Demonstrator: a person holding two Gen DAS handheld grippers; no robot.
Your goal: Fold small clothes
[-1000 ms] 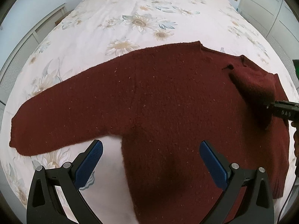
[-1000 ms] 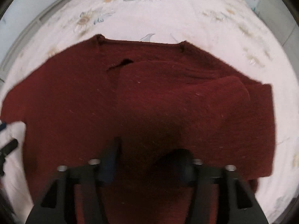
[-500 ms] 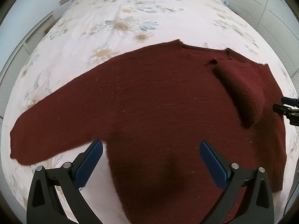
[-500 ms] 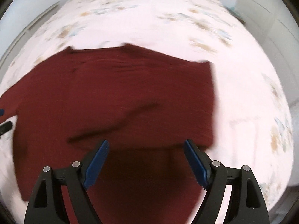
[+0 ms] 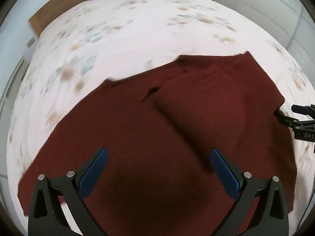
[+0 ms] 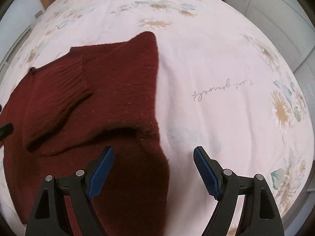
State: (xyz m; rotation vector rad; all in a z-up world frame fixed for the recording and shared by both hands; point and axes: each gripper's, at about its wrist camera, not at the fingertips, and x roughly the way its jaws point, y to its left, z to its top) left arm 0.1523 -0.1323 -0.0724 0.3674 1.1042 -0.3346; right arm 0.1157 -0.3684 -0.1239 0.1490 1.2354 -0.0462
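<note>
Item: one dark red knitted sweater (image 5: 157, 137), flecked with pale specks, lying flat on a bed (image 6: 216, 78) covered by a white sheet printed with pale sunflowers and a line of handwritten script. No containers were in view.

Position: in the right wrist view the sweater occupied the left half of the bed, its right edge running from far to near in a nearly straight line. In the left wrist view it filled the near and middle ground.

Orientation: the neckline lay at the far side and the hem towards the near side, so the body's long axis ran far to near. One sleeve (image 6: 59, 102), with a ribbed cuff, was folded across the chest, slanting from the far right shoulder towards the near left. The other sleeve (image 5: 39, 177) reached out to the near left in the left wrist view.

Left claw (image 5: 157, 173): blue pads spread wide, poised over the sweater's body, nothing between them.

Right claw (image 6: 153, 175): jaws had just been opening and stood wide over the sweater's right edge, pads gripping nothing. It also appeared at the right border of the left wrist view.
</note>
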